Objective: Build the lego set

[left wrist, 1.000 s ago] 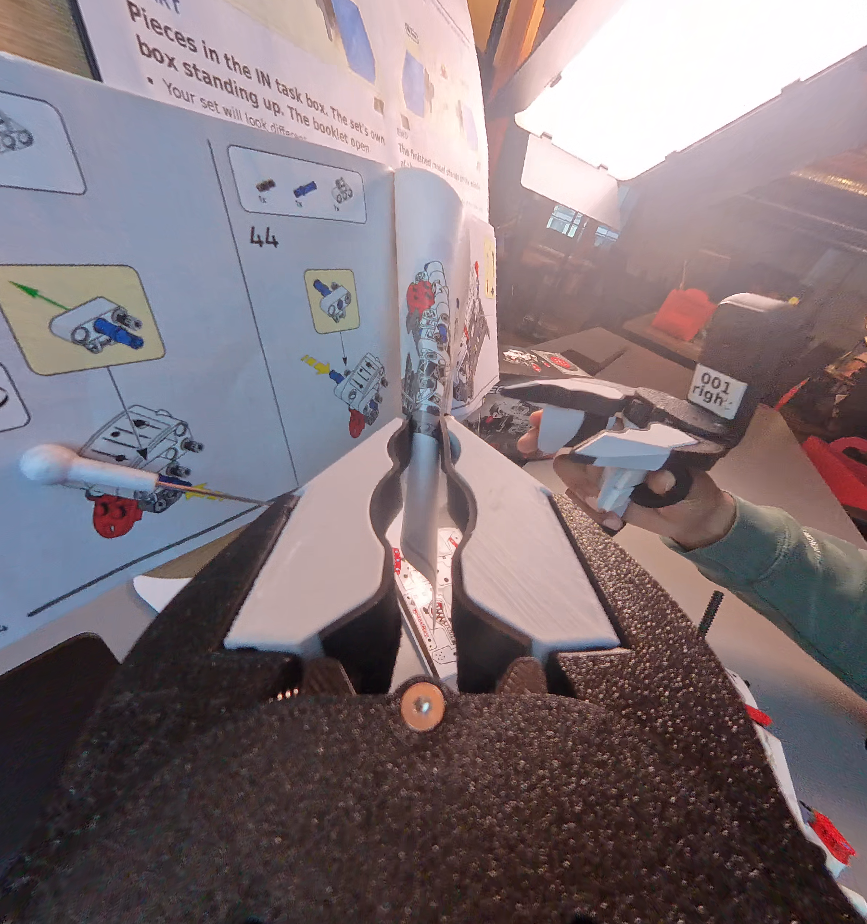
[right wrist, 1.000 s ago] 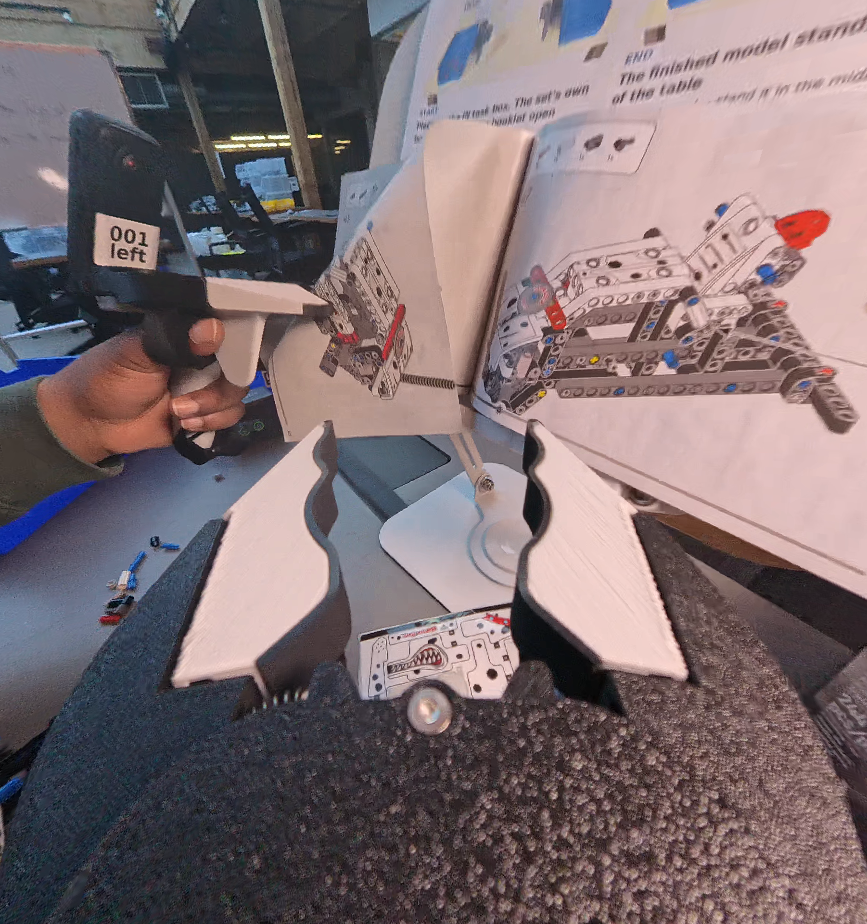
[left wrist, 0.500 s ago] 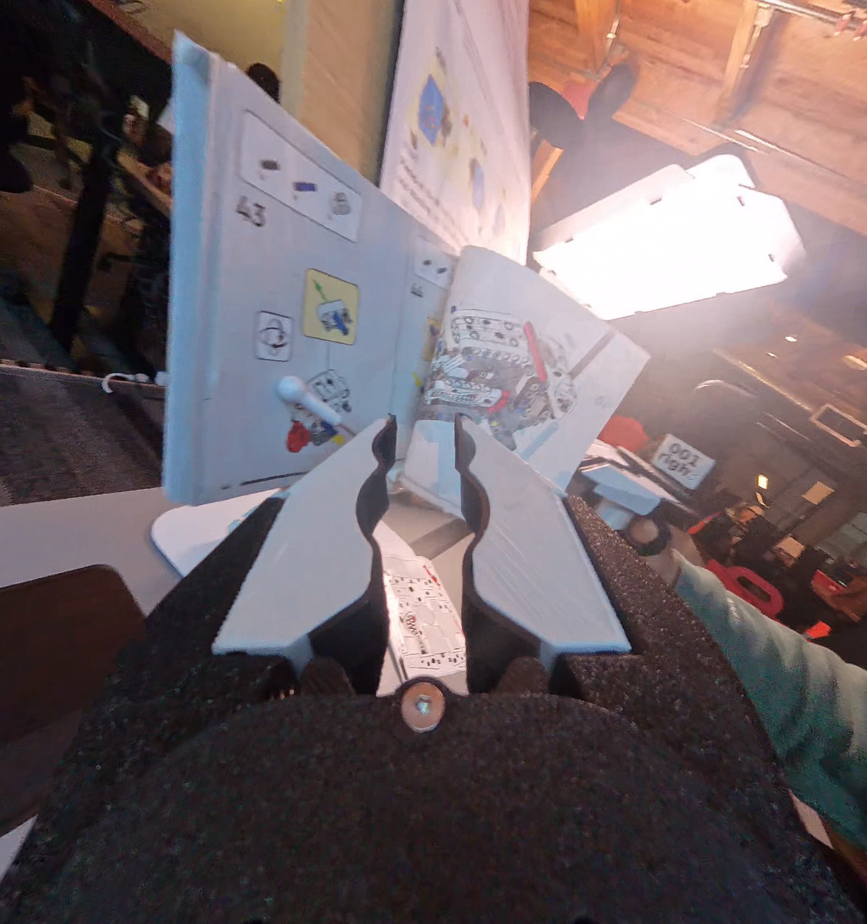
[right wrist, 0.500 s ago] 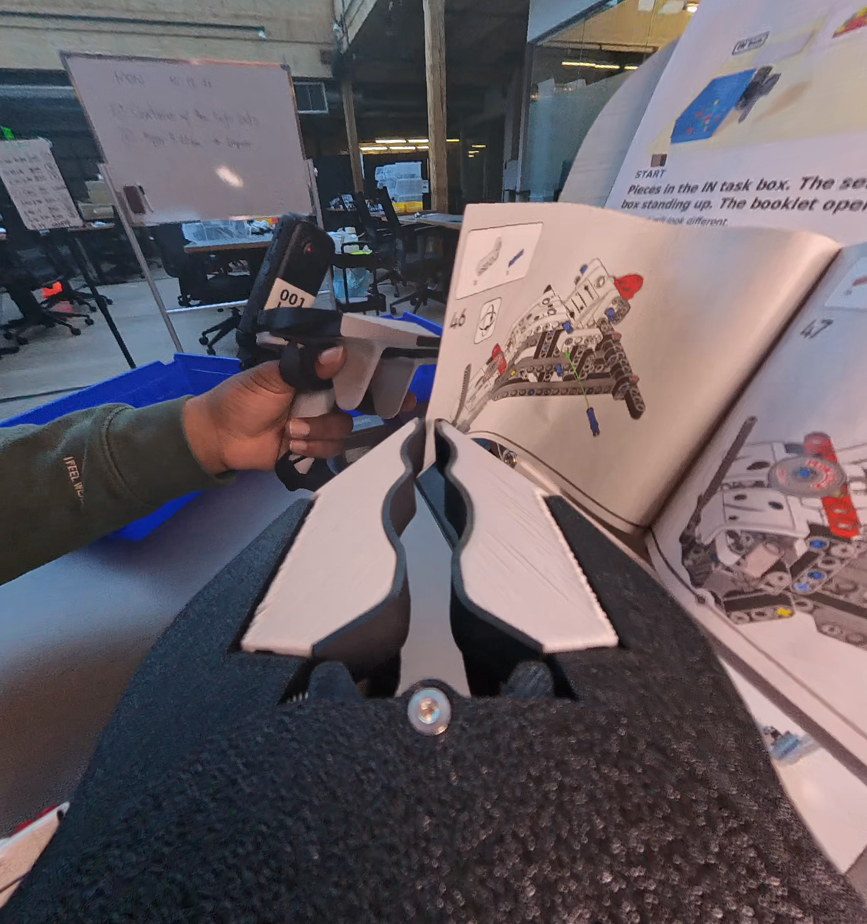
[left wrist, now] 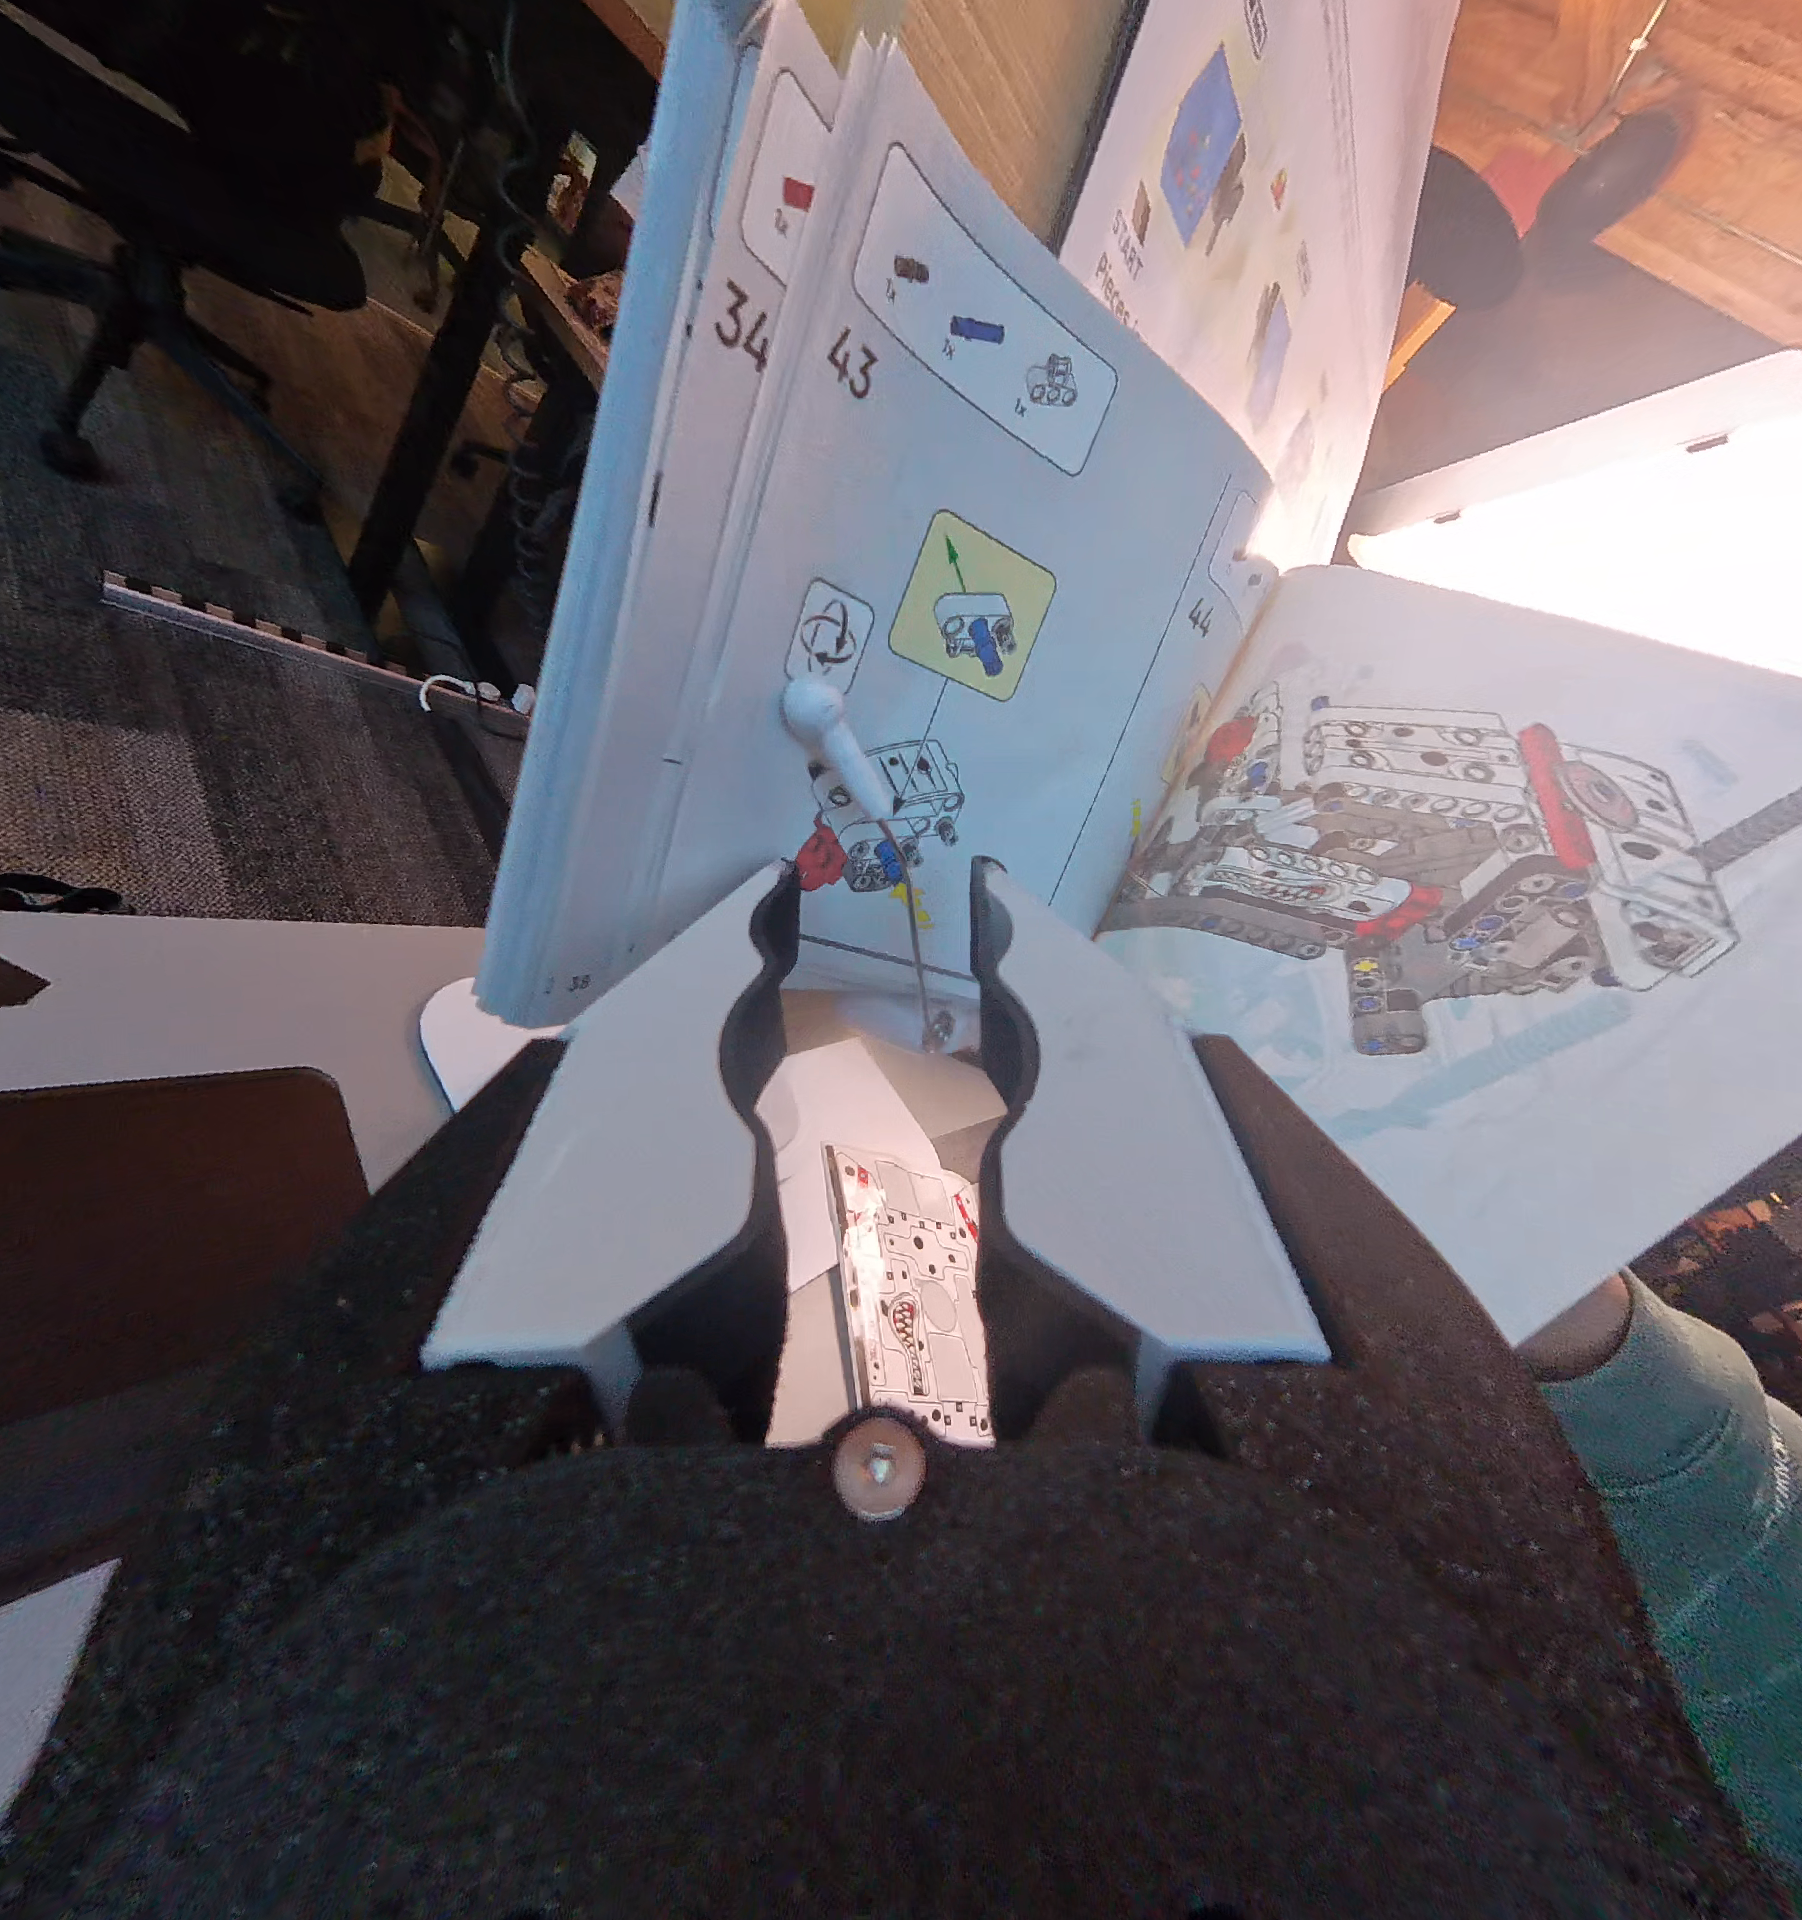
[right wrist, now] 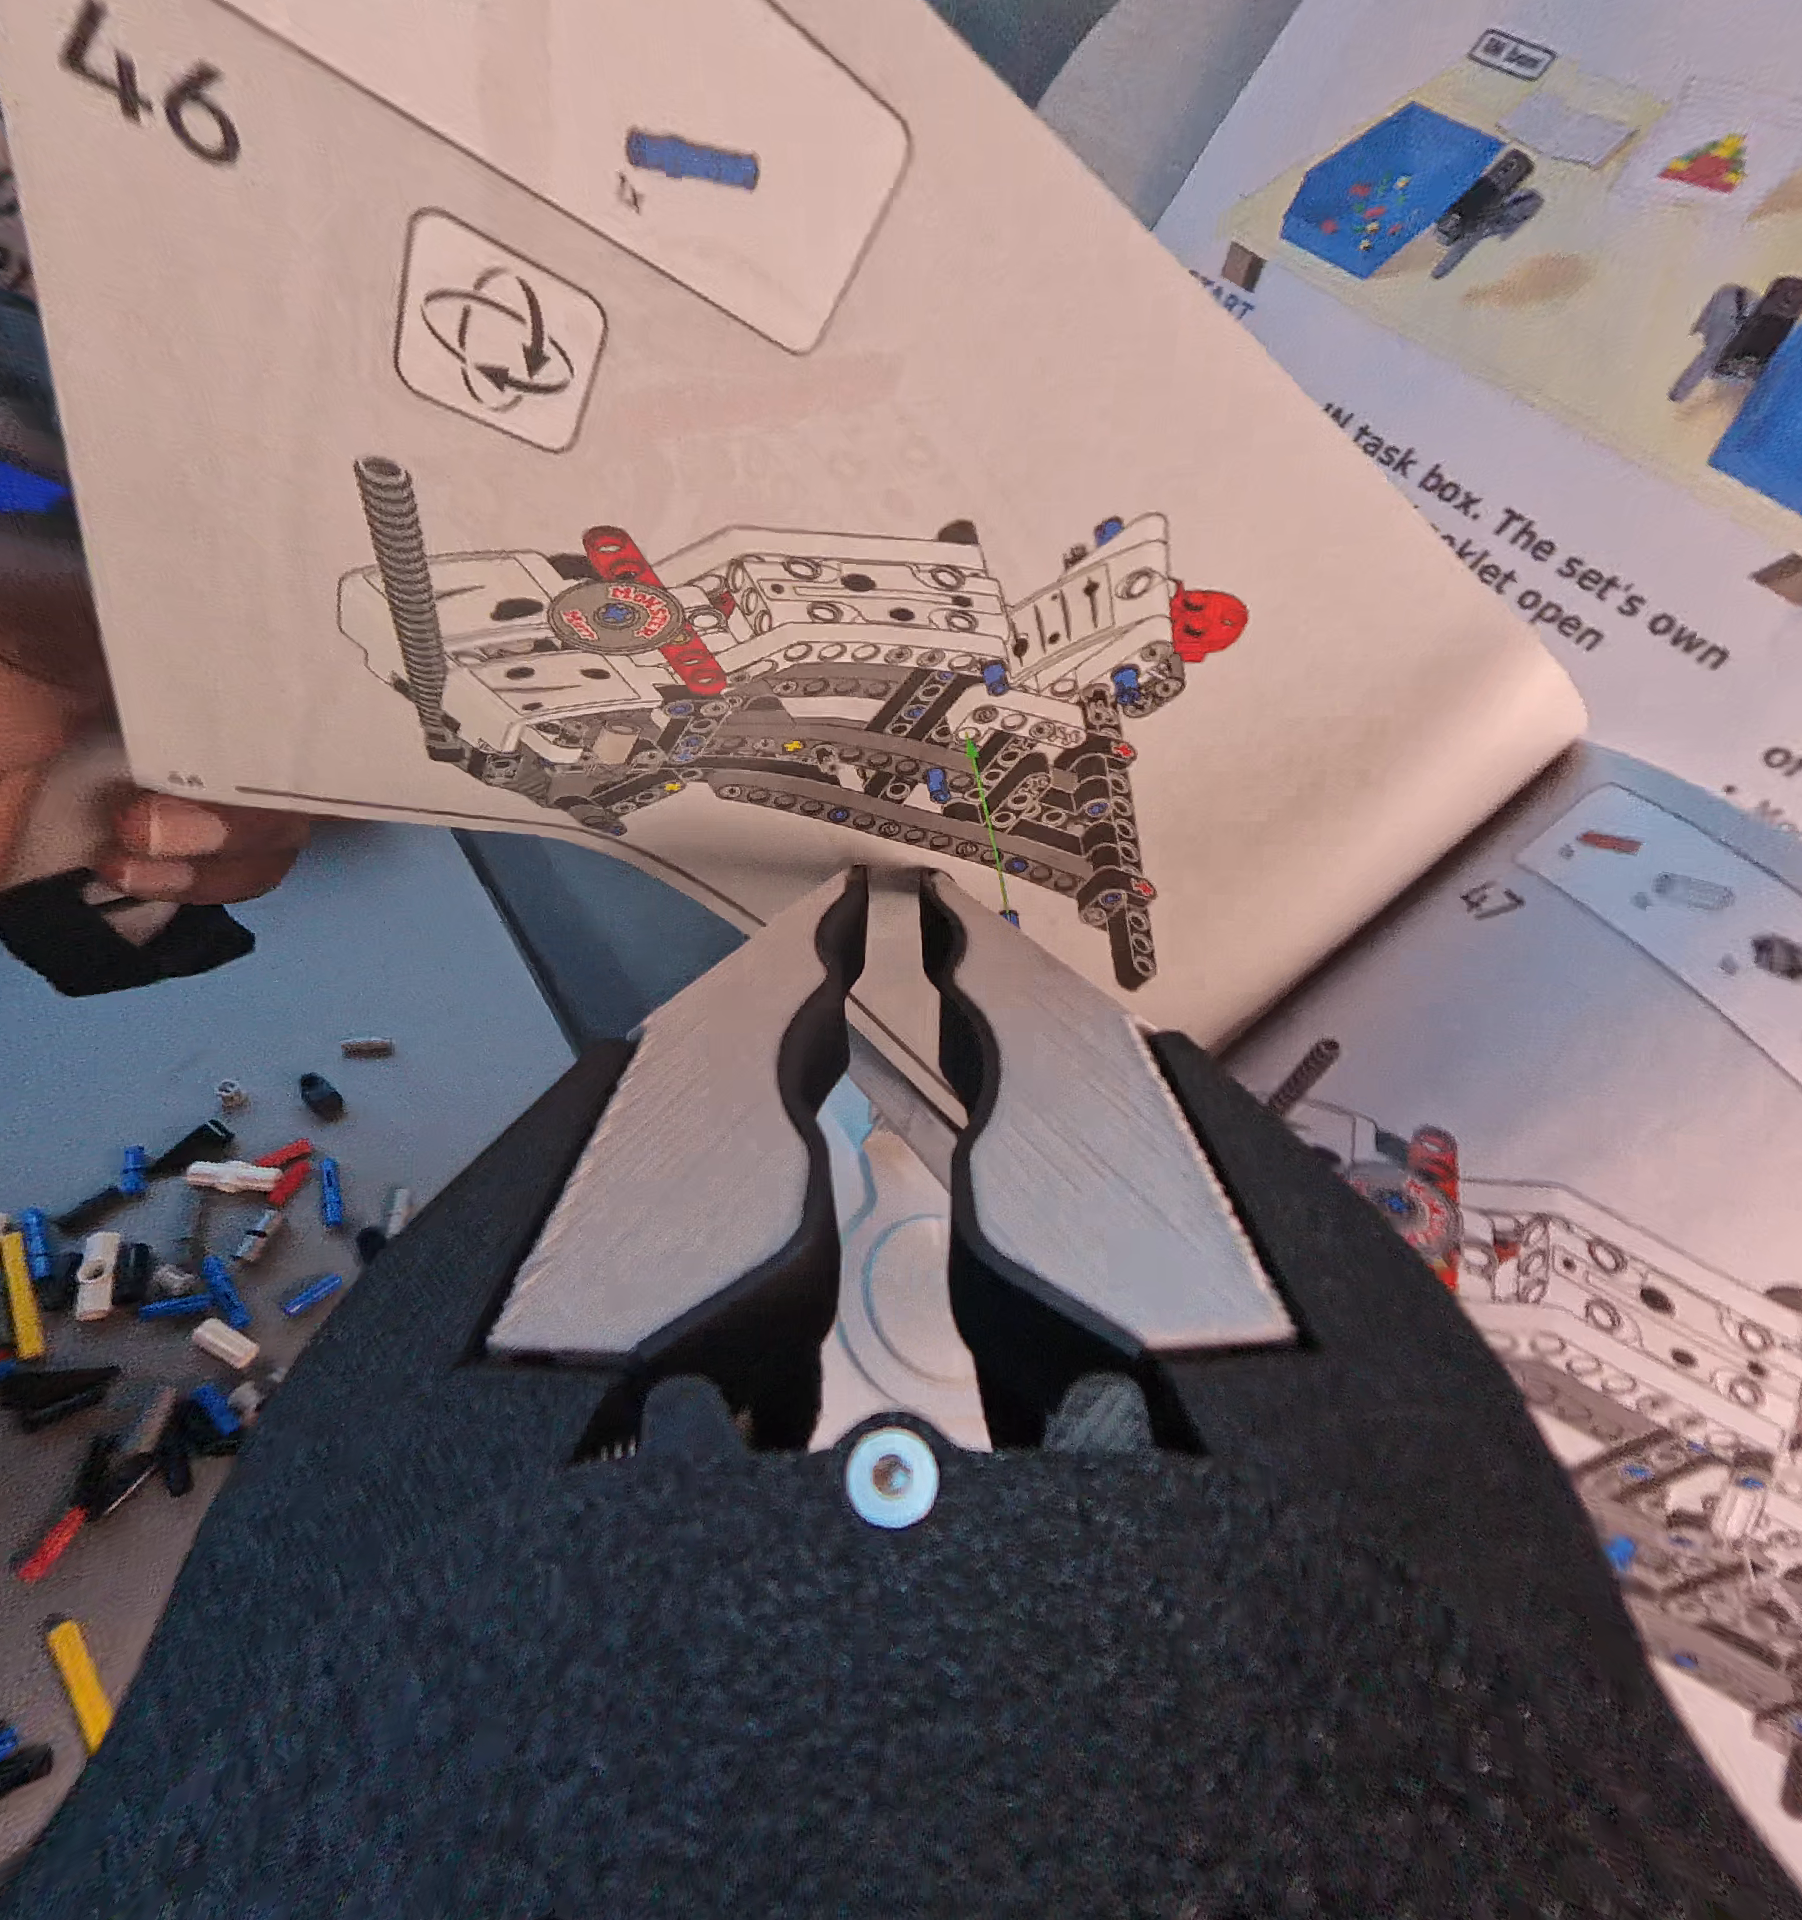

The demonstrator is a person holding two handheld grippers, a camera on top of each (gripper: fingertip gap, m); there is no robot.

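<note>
Where left-view sticker sheet [left wrist: 918,1288] shows; right-view loose pieces [right wrist: 149,1268] alone

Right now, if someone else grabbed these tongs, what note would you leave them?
Left tongs: open, empty, facing the instruction booklet on its stand.
Right tongs: shut on the bottom edge of a lifted booklet page.
Loose pieces lie scattered on the table; sticker sheet lies under the left tongs.
No built model in view. Left: settle the page, then build.
</note>
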